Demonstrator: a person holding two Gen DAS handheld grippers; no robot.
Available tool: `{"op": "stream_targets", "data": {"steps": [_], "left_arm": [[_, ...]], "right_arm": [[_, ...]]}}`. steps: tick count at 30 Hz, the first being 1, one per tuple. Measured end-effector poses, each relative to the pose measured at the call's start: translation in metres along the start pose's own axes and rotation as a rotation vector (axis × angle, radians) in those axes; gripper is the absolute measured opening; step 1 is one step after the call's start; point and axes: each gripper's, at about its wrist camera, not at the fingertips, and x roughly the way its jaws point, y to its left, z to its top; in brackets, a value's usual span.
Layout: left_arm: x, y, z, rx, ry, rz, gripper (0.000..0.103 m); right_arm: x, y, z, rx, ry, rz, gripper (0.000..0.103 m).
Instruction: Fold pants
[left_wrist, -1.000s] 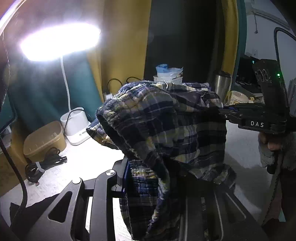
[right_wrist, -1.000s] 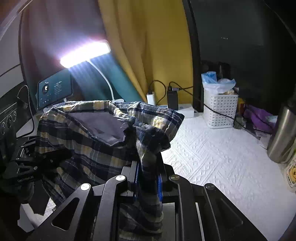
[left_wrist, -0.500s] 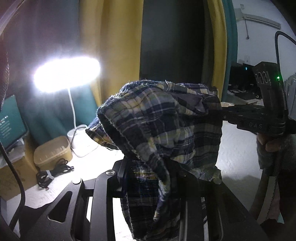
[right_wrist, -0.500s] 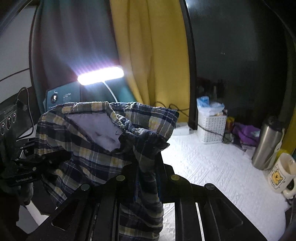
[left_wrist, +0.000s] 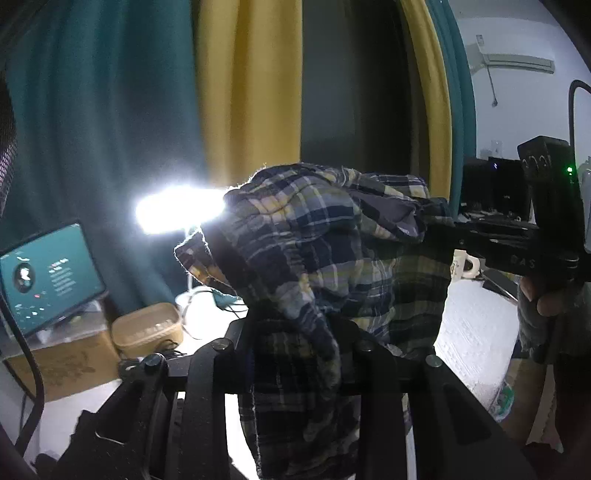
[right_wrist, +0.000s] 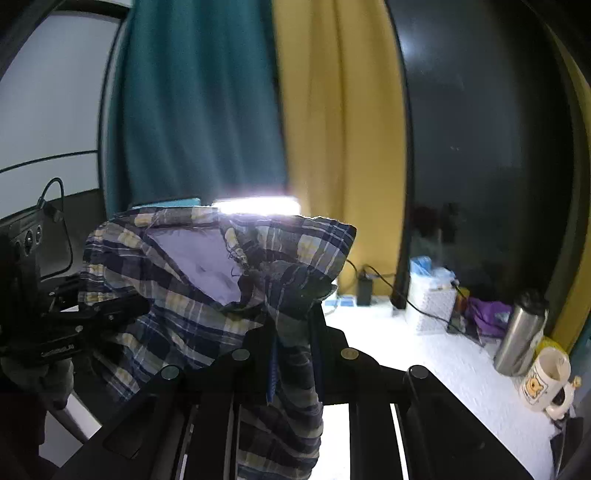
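Both grippers, left (left_wrist: 295, 343) and right (right_wrist: 295, 332), grasp the pants (left_wrist: 332, 251) in air; a weak pinch may let cloth slip.

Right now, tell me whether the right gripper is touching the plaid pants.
Touching. The right wrist view shows the right gripper with its jaws shut on a bunched fold of the plaid pants.
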Motion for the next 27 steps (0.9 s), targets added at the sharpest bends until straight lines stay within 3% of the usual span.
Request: {"op": "stream_targets", "data": {"steps": [8,17,22,27], "left_arm": [[-0.052,0.025,-0.004,0.000,-0.043,0.060,0.028],[-0.089,0.045,-0.030,0.011,0.015,0.106,0.028],[-0.072,0.061,-0.055,-0.010,0.089,0.119,0.029],[-0.027,0.084,-0.081,-0.074,0.177,0.105,0.029]], "right_arm": [[-0.009,0.045,0.007,-0.028,-0.037,0.053,0.016],[0.008,0.092,-0.011,0.006,0.013,0.132,0.016],[0.043,0.096,-0.024,0.017,0.074,0.150,0.016],[0.093,0.085,-0.044,0.052,0.149,0.145,0.016]]}}
